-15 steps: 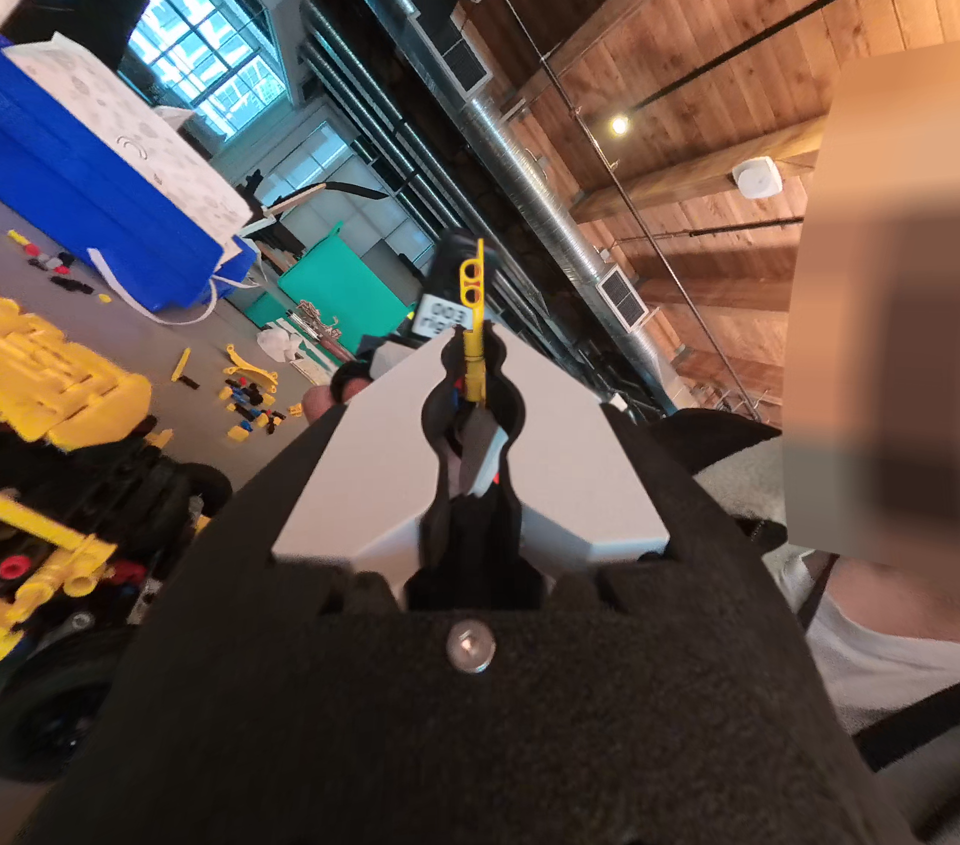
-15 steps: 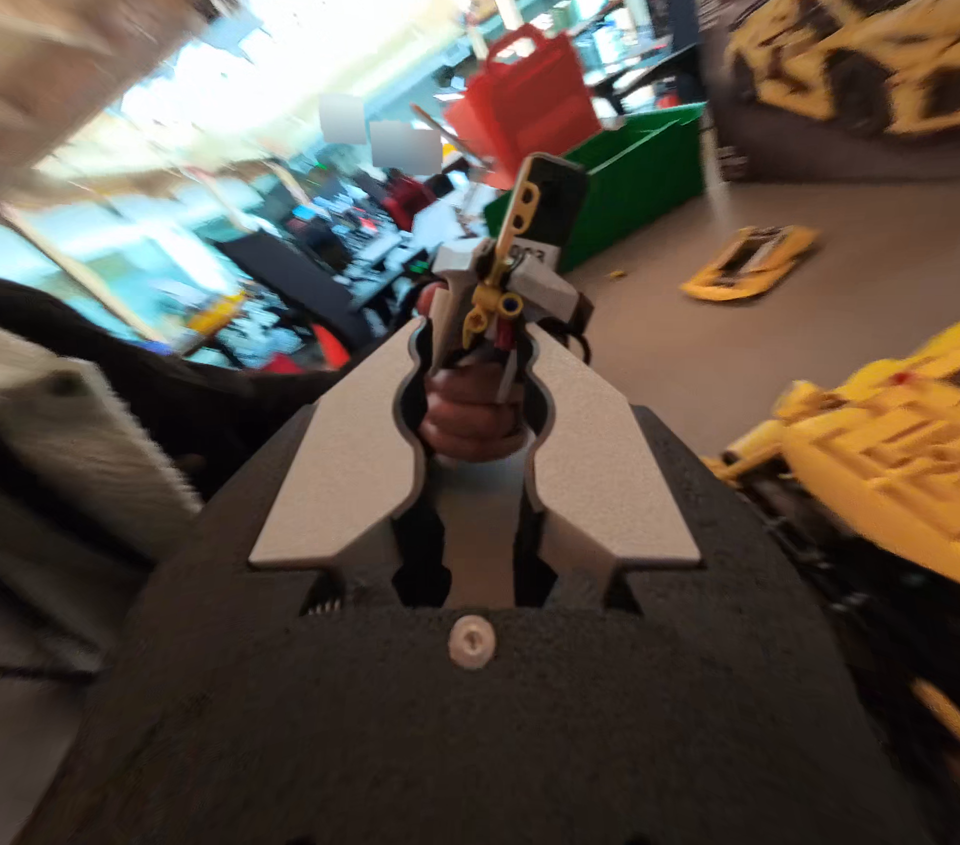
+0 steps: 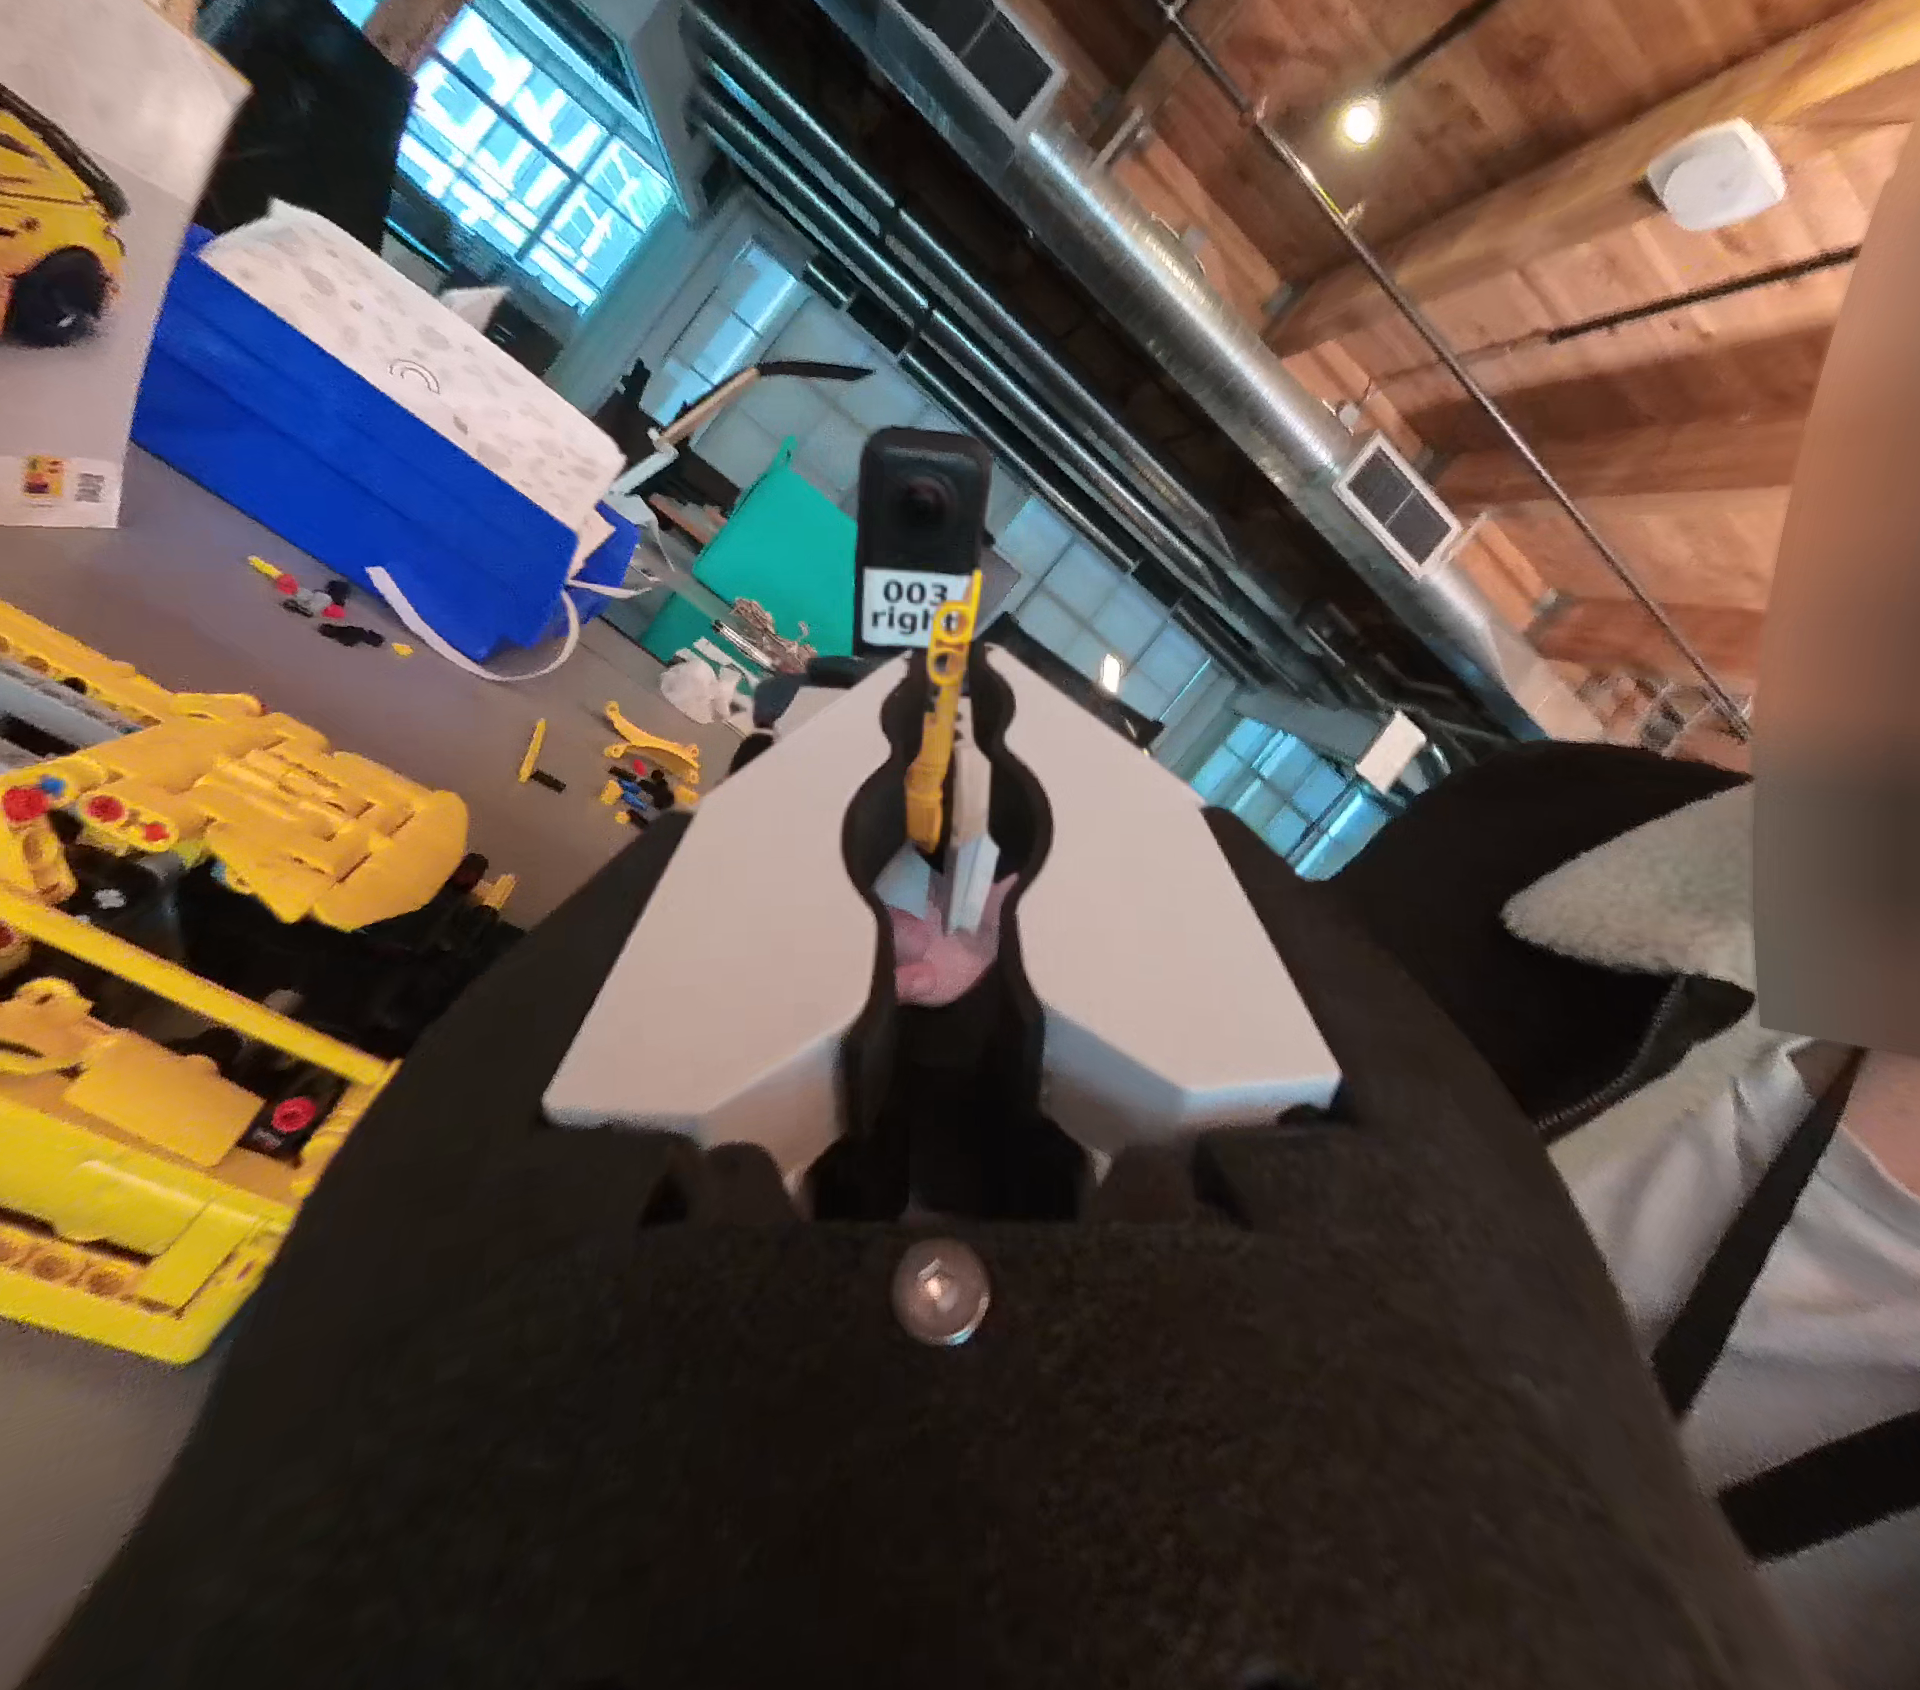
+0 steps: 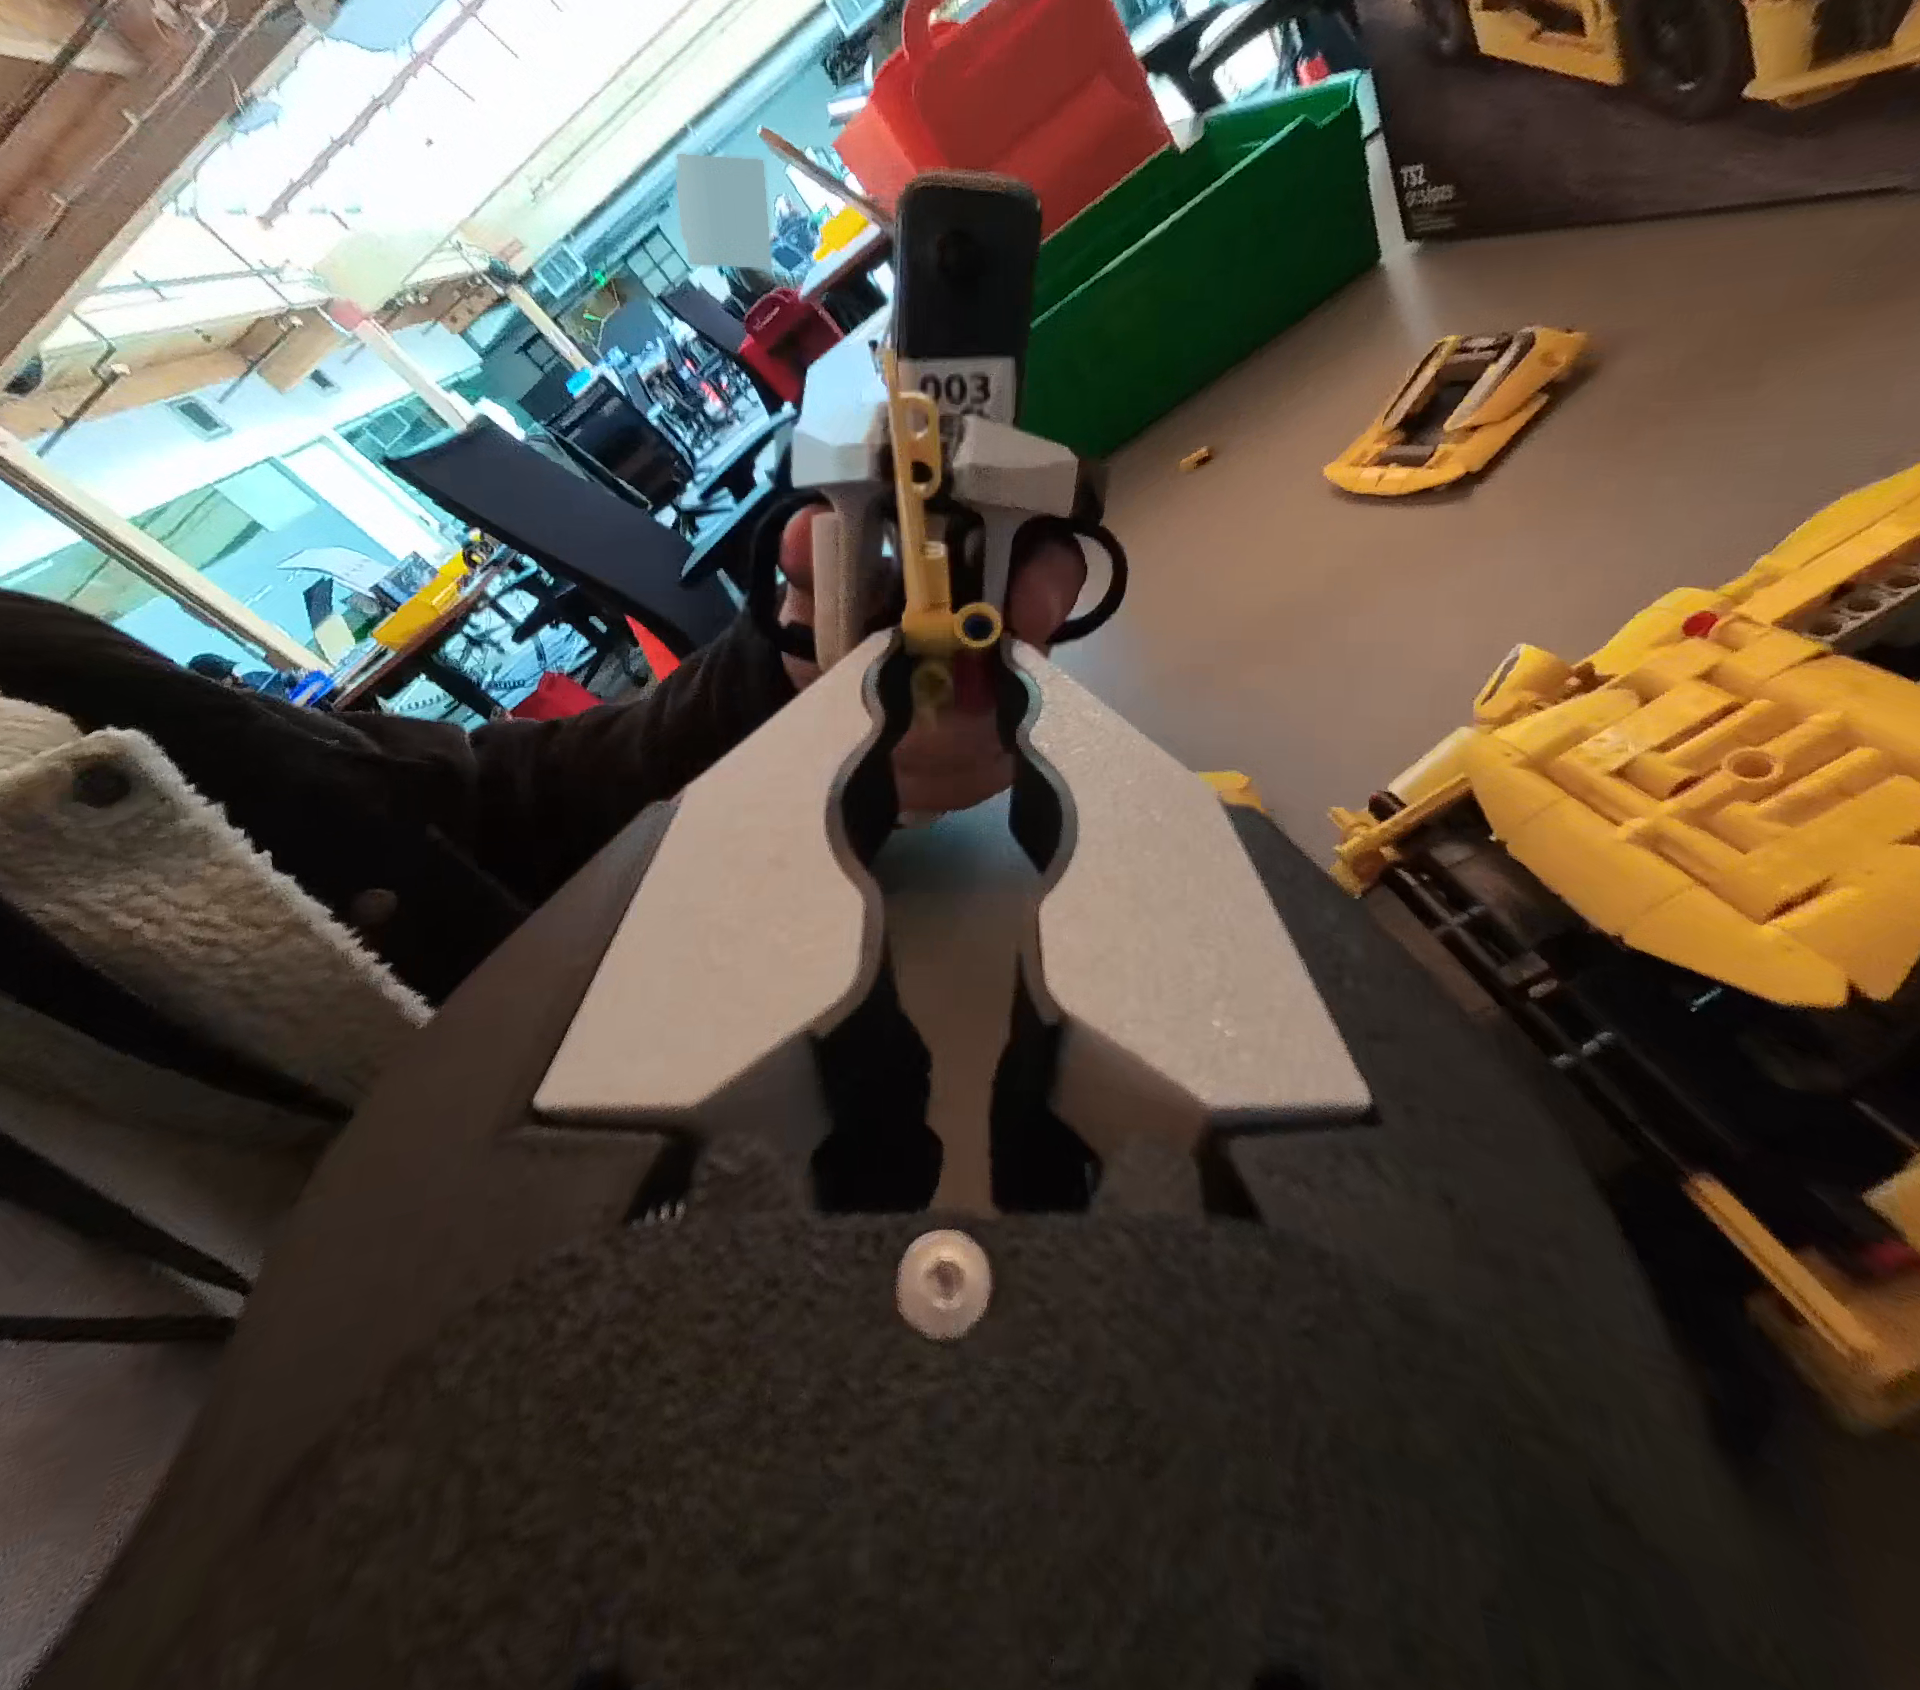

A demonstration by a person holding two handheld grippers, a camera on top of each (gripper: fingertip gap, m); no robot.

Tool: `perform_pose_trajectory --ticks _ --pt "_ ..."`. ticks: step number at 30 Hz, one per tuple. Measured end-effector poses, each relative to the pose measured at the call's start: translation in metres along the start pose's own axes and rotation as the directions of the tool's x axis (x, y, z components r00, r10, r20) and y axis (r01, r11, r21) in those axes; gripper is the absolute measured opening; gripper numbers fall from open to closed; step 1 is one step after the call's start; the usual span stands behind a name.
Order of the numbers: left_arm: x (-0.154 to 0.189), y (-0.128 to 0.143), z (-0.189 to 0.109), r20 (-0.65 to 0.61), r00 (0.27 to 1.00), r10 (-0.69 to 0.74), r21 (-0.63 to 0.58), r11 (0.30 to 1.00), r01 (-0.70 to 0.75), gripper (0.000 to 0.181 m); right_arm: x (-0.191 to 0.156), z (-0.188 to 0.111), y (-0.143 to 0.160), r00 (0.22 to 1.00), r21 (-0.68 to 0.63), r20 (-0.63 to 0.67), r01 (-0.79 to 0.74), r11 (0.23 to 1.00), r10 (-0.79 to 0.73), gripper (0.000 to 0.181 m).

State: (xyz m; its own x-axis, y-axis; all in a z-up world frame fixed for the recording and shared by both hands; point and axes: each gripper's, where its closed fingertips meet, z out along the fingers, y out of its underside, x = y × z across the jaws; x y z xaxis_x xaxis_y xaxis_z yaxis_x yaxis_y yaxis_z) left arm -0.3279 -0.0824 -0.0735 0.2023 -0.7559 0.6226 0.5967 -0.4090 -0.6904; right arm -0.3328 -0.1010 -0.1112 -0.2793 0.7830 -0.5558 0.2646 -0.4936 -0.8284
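Above the grey table (image 4: pixel 1299 601), between two grippers facing tip to tip:

- Left gripper (image 3: pixel 940 690): jaws clenched on a slim yellow beam (image 3: pixel 940 705); long axis running along the fingers, far end poking out past the tips toward the right gripper's camera.
- Right gripper (image 4: pixel 945 653): jaws drawn in close on a small yellow connector (image 4: pixel 951 630) with a blue pin, apparently joined to the beam's near end; grasping by the look of it, pad contact partly hidden.
- Beam in the right wrist view: rising from the right tips up across the left gripper, tilted slightly left. Both grippers equally near, meeting on the one small assembly.
- Person's hand (image 4: pixel 1049 580): wrapped on the left gripper's handle.
- Yellow brick-built car (image 4: pixel 1662 809): on the table, beside the right gripper.
- Loose yellow panel (image 4: pixel 1455 414), green bin (image 4: pixel 1195 269), red bag (image 4: pixel 1008 71), blue bin (image 3: pixel 343 445), scattered small parts (image 3: pixel 634 767): farther off
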Motion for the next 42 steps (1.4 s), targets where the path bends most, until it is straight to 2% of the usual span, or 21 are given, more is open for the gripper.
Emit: perform_pose_trajectory --ticks 5,8,10,11,16,22,23,24,25,26,28,30,32,35,37,38,40,42 --pt "0.0 0.004 -0.001 0.04 0.992 0.118 -0.062 0.991 -0.116 0.007 -0.003 0.001 0.004 0.999 -0.032 0.022 -0.03 0.999 0.031 0.014" --pt "-0.005 0.008 -0.001 0.077 0.982 0.172 -0.115 0.98 -0.163 0.023 -0.005 0.003 0.009 0.999 -0.066 0.034 -0.027 0.997 0.029 0.014" --pt "0.0 0.013 0.0 0.04 0.982 0.183 -0.141 0.974 -0.175 0.019 -0.006 0.005 0.012 0.999 -0.078 0.037 -0.03 0.996 0.033 0.014" --pt "0.003 0.014 0.001 0.024 0.983 0.182 -0.146 0.973 -0.177 0.007 -0.006 0.004 0.012 0.999 -0.075 0.04 -0.033 0.997 0.036 0.014" --pt "-0.001 0.018 -0.001 0.07 0.965 0.252 -0.196 0.952 -0.234 0.005 -0.003 0.004 0.018 0.997 -0.113 0.04 -0.061 0.992 0.066 0.014" --pt "-0.002 0.019 0.0 0.068 0.972 0.226 -0.194 0.958 -0.209 0.005 -0.003 0.001 0.024 0.996 -0.159 0.043 -0.065 0.985 0.073 0.015" --pt "0.0 0.004 -0.002 0.085 0.973 0.217 -0.104 0.973 -0.208 0.005 0.0 0.001 0.034 0.998 -0.224 0.019 -0.056 0.973 0.062 0.014" --pt "0.008 -0.033 -0.014 0.083 0.981 0.174 0.1 0.978 -0.182 0.006 0.008 0.005 0.071 1.0 -0.41 -0.029 -0.004 0.912 -0.009 0.015" --pt "0.013 -0.07 -0.038 0.061 0.99 0.128 0.264 0.954 -0.14 0.006 0.005 0.012 0.096 1.0 -0.481 -0.006 0.006 0.877 -0.01 0.015" --pt "0.01 -0.092 -0.063 0.103 0.986 0.13 0.32 0.934 -0.156 0.005 -0.006 0.021 0.095 0.999 -0.441 0.031 -0.007 0.897 0.023 0.015" --pt "0.001 -0.106 -0.093 0.222 0.963 0.153 0.321 0.921 -0.22 0.006 -0.009 0.019 0.052 0.997 -0.302 -0.007 0.076 0.95 -0.082 0.014" --pt "-0.008 -0.113 -0.109 0.186 0.982 0.037 0.41 0.905 -0.112 0.006 -0.001 0.011 0.035 0.987 -0.284 -0.051 0.131 0.95 -0.152 0.014" --pt "-0.014 -0.112 -0.108 0.108 0.993 -0.046 0.441 0.898 -0.007 0.006 0.002 0.012 0.043 0.996 -0.27 -0.019 0.083 0.959 -0.091 0.015" --pt "-0.022 -0.101 -0.097 0.094 0.991 -0.09 0.409 0.911 0.045 0.006 -0.005 0.019 0.056 0.998 -0.262 0.043 0.062 0.963 -0.052 0.015" --pt "-0.028 -0.089 -0.088 0.068 0.986 -0.155 0.344 0.931 0.122 0.006 -0.009 0.021 0.042 0.987 -0.186 0.035 0.162 0.969 -0.158 0.015" --pt "-0.035 -0.078 -0.083 0.104 0.979 -0.176 0.268 0.953 0.142 0.006 -0.01 0.018 0.031 0.977 -0.125 0.012 0.214 0.969 -0.214 0.015" --pt "-0.06 -0.051 -0.081 0.31 0.945 -0.11 0.069 0.993 0.093 0.006 -0.005 0.007 0.014 0.955 -0.053 -0.061 0.289 0.956 -0.292 0.014" --pt "-0.084 -0.032 -0.092 0.513 0.845 0.15 -0.185 0.981 -0.062 0.006 0.002 -0.002 0.005 0.93 -0.026 -0.136 0.342 0.939 -0.342 0.014"
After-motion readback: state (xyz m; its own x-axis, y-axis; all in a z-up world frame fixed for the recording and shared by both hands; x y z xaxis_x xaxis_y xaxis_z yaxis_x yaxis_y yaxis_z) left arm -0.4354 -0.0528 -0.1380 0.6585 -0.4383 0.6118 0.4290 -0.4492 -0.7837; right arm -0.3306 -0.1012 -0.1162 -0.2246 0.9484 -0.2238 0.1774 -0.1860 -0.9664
